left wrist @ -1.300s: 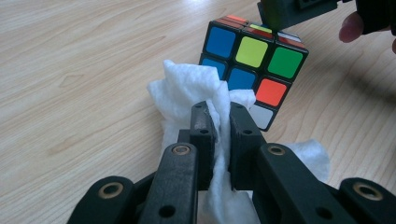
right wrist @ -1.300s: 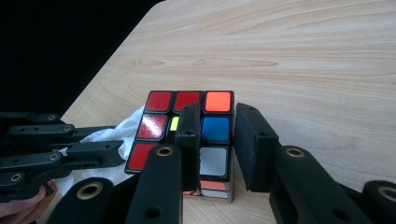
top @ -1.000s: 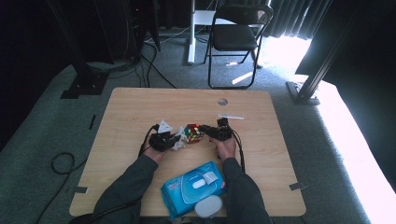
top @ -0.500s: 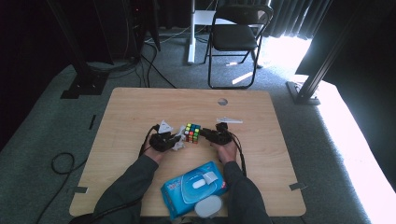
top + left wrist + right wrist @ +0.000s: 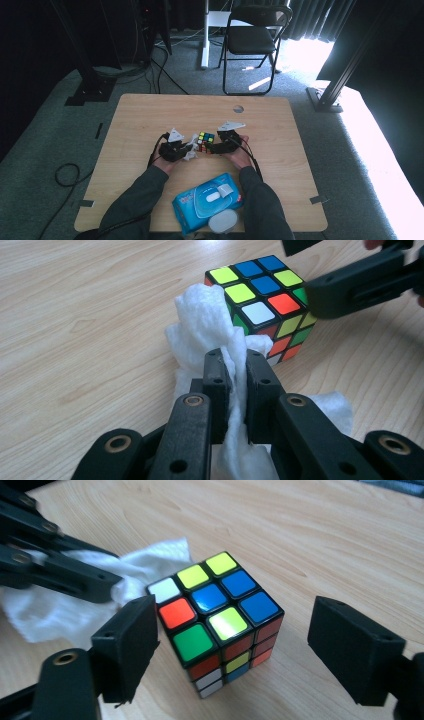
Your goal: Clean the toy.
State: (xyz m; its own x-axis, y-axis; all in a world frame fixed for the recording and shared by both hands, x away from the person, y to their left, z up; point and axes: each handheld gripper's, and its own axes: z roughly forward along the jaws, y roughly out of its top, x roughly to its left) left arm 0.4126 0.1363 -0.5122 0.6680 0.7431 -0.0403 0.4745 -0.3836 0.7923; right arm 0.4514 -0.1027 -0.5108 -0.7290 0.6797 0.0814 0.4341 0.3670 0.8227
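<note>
A scrambled colour cube sits on the wooden table between my two grippers. My left gripper is shut on a crumpled white wipe, which leans against the cube's side. My right gripper has just been opening its jaws, and the cube stands between them. The right-hand jaw is well clear of the cube and the left-hand jaw is close beside it. In the high view the left gripper and the right gripper face each other across the cube.
A blue pack of wet wipes lies near the front edge between the person's forearms, with a white round lid beside it. A cable hole is in the far part of the table. A folding chair stands beyond the table.
The right gripper has shifted slightly beside the cube, and its jaws now stand apart around it. The left gripper and the wipe have kept still.
</note>
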